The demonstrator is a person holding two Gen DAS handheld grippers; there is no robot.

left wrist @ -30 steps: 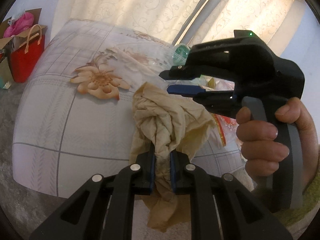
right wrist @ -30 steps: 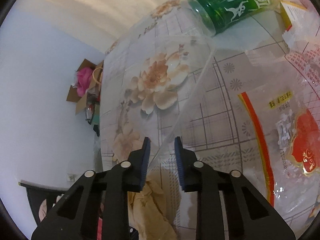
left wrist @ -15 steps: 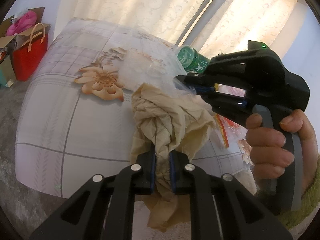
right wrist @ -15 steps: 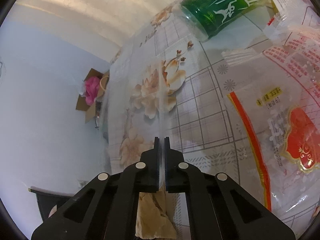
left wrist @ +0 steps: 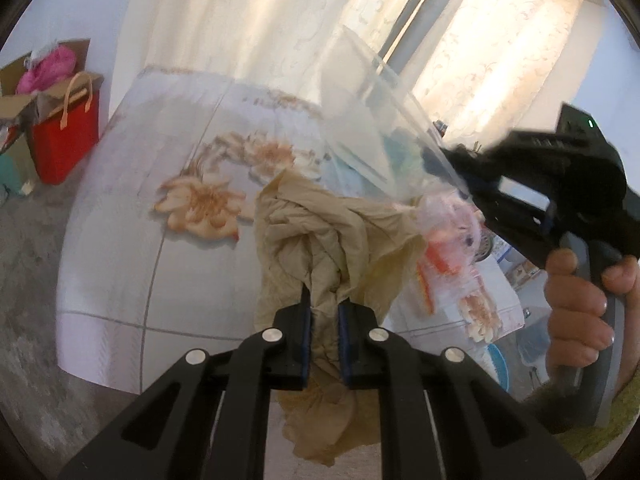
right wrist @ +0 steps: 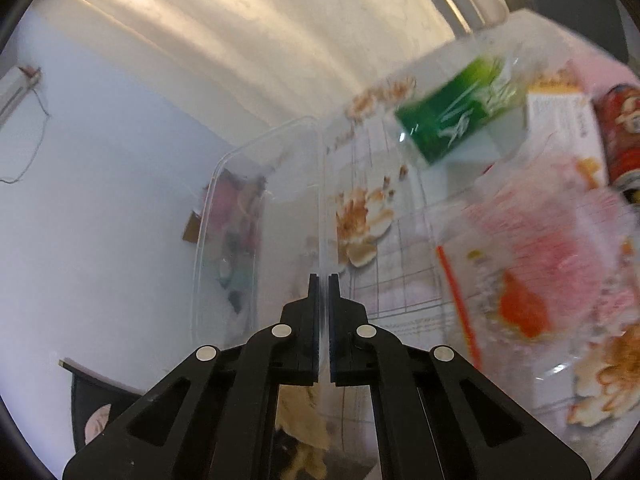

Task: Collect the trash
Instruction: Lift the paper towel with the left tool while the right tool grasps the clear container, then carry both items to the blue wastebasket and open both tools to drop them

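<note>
right gripper (right wrist: 324, 280) is clamping its jaws on the thin rim of a clear plastic tray (right wrist: 256, 216), and the tray is hanging off the flowered table (left wrist: 120, 240), tilted up edge-on in front of the wrist camera. left gripper (left wrist: 324, 300) is pinching a bunch of the tan bag (left wrist: 332, 232) between its narrow jaws, and the crumpled bag is drooping below the fingers with no clear mouth showing. seen from the left wrist, the tray is sitting up and to the right of the bag, close to it but not inside, with the person's hand (left wrist: 580, 300) squeezing the right handle. other trash is waiting on the table: a green bottle (right wrist: 452, 120) lying on its side, a red can (right wrist: 620, 136) at the far right, a small carton (right wrist: 560, 124) between them, and a printed plastic wrapper (right wrist: 540, 272) nearer the camera. judging by this, the step in hand is carrying the tray over to the bag. next, the bag's mouth probably needs spreading, since it is looking bunched shut, and the stiff tray needs turning to slide in edge first; a thin rim may be slipping in so small a grip.
</note>
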